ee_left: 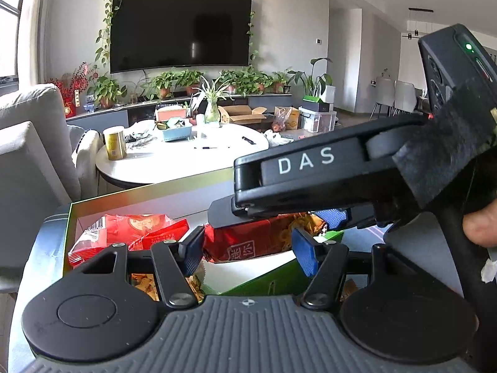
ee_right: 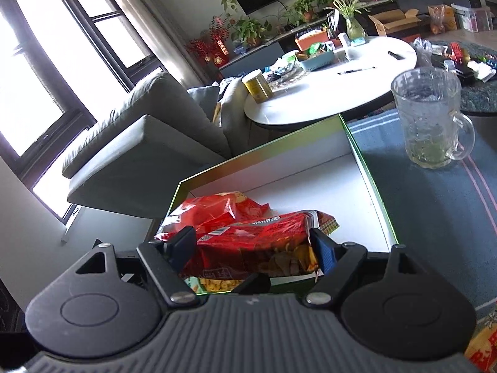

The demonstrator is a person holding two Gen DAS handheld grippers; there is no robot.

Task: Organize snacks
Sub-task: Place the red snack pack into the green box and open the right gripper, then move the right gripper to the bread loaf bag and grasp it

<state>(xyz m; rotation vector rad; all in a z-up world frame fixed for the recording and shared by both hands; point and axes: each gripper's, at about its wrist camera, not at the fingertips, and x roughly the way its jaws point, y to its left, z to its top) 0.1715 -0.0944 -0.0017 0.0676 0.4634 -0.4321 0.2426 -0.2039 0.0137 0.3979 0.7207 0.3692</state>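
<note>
Two tools were over the box (ee_right: 369, 186) — a shallow white-floored tray with a green rim, sitting on the striped blue cloth of the counter, near its left edge by the sofa. The right tool (ee_right: 251, 250) had its blue pads on either side of a red chip bag (ee_right: 254, 242), which filled the gap between them; it looked gripped, the bag held at the box's near-left corner. A second red snack packet (ee_right: 217, 208) lay just behind it on the box floor, touching or overlapping it. In the left wrist view the left tool (ee_left: 247, 251) was spread apart and held nothing, hovering above the box's near rim, with the right tool's body crossing directly in front of it.

Likely step: setting the chip bag down inside the box beside the other packet. To do it well — lower until the bag rests flat on the white floor before releasing, keep it inside the near rim, and avoid crushing the chips by squeezing harder. The right half of the box was bare, so sliding toward that side would avoid stacking. The left tool should keep back; the two tools were crowded close. A glass mug (ee_right: 431, 121) stood on the cloth beyond the box's right wall, so swing wide of it.
</note>
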